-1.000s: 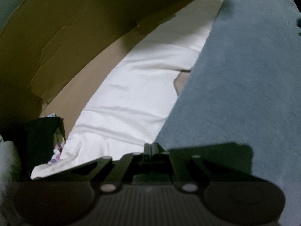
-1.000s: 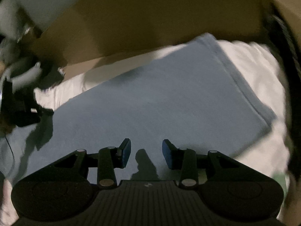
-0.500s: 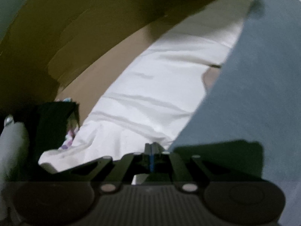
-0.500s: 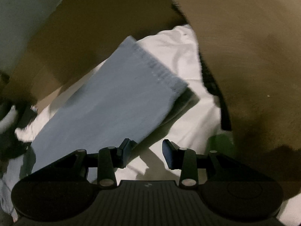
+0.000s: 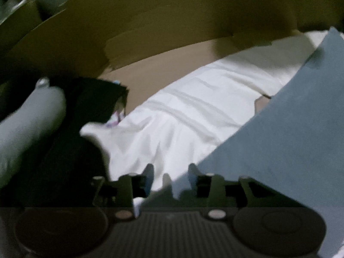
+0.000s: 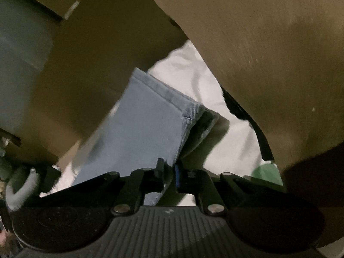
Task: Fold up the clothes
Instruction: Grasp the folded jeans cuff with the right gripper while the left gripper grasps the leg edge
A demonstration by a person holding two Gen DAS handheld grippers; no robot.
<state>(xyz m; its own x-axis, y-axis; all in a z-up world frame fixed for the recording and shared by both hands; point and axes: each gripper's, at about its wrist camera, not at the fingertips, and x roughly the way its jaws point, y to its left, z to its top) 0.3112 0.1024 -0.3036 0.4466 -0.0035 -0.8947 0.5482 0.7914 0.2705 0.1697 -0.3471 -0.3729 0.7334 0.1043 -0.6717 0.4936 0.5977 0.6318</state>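
Right gripper [image 6: 169,173] pinches blue cloth [image 6: 142,129]; left gripper [image 5: 171,177] jaws apart.

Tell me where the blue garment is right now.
The blue garment lies on the white cloth inside the cardboard box, centre of the right wrist view, its edge pinched by the right gripper.

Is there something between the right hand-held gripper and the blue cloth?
Nothing visible: the right hand-held gripper is already shut on the lower edge of the blue cloth, which lies over white fabric.
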